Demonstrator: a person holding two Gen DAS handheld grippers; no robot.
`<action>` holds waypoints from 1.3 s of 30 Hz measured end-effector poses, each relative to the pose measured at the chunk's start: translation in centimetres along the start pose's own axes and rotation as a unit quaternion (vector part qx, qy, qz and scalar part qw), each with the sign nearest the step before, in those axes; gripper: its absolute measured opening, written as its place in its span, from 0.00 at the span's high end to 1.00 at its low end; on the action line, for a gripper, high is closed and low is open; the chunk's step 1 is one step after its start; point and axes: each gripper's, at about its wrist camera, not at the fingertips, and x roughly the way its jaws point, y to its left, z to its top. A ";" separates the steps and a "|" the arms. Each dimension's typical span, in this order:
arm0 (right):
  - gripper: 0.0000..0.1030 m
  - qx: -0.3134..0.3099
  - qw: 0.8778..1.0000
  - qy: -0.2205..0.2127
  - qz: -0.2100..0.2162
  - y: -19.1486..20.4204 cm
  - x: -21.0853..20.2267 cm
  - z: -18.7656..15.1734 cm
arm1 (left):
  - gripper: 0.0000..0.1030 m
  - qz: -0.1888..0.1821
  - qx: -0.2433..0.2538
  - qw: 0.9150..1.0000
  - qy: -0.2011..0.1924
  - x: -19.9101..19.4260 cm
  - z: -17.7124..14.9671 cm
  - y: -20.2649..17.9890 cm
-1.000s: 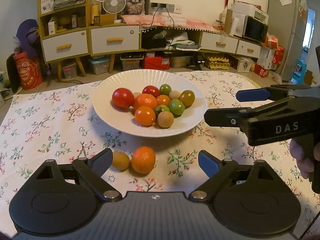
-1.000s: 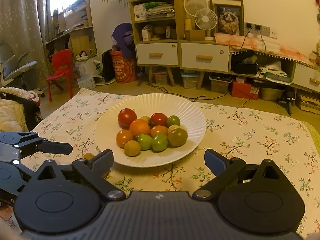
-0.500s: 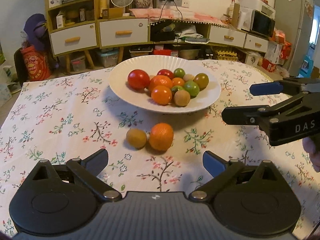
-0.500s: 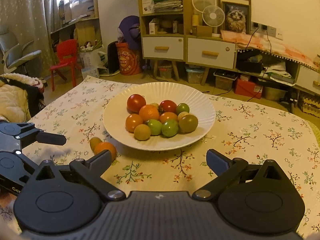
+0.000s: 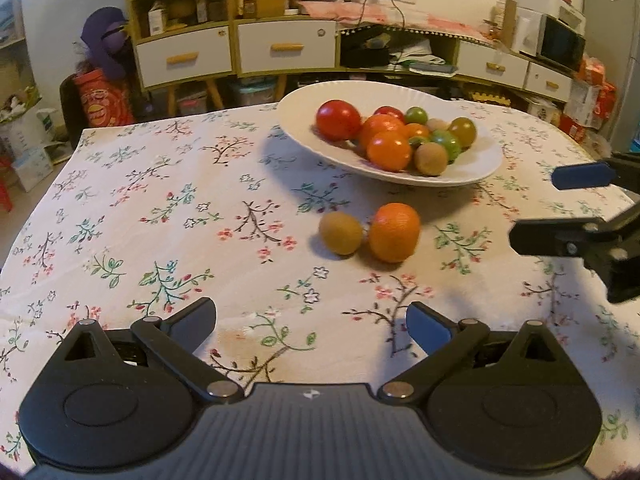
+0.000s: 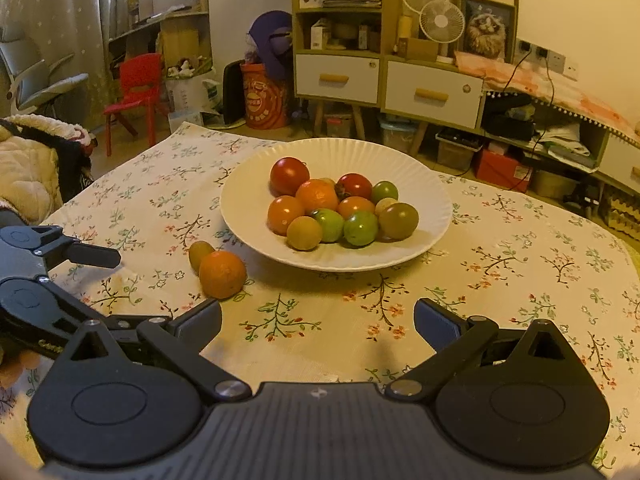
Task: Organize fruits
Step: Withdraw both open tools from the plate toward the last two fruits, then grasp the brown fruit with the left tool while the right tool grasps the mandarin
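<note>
A white plate (image 5: 476, 168) holds several red, orange and green fruits; it also shows in the right wrist view (image 6: 432, 216). An orange (image 5: 394, 232) and a brown kiwi (image 5: 341, 233) lie side by side on the floral tablecloth just in front of the plate; they also show in the right wrist view, orange (image 6: 222, 274) and kiwi (image 6: 200, 254). My left gripper (image 5: 311, 322) is open and empty, well short of the two loose fruits. My right gripper (image 6: 318, 320) is open and empty, to the right of the orange.
The floral tablecloth (image 5: 160, 216) covers the table. The right gripper (image 5: 560, 208) reaches in from the right of the left wrist view; the left gripper (image 6: 84, 276) shows at the left of the right wrist view. Cabinets (image 6: 432, 92), a red chair (image 6: 136, 92) and clutter stand behind.
Both grippers have pulled back and away from the plate. The orange and kiwi now sit farther ahead of the left gripper. Both stayed open.
</note>
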 end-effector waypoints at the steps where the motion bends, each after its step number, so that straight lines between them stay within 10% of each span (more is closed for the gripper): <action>1: 0.01 0.000 1.000 0.002 0.001 0.0 0.1 0.0 | 0.04 0.004 0.002 1.000 -0.003 0.2 0.0 0.1; 39: 0.00 -0.042 0.998 0.036 0.013 2.2 2.6 -2.1 | 0.11 -0.029 0.017 0.998 -0.052 2.4 1.5 1.7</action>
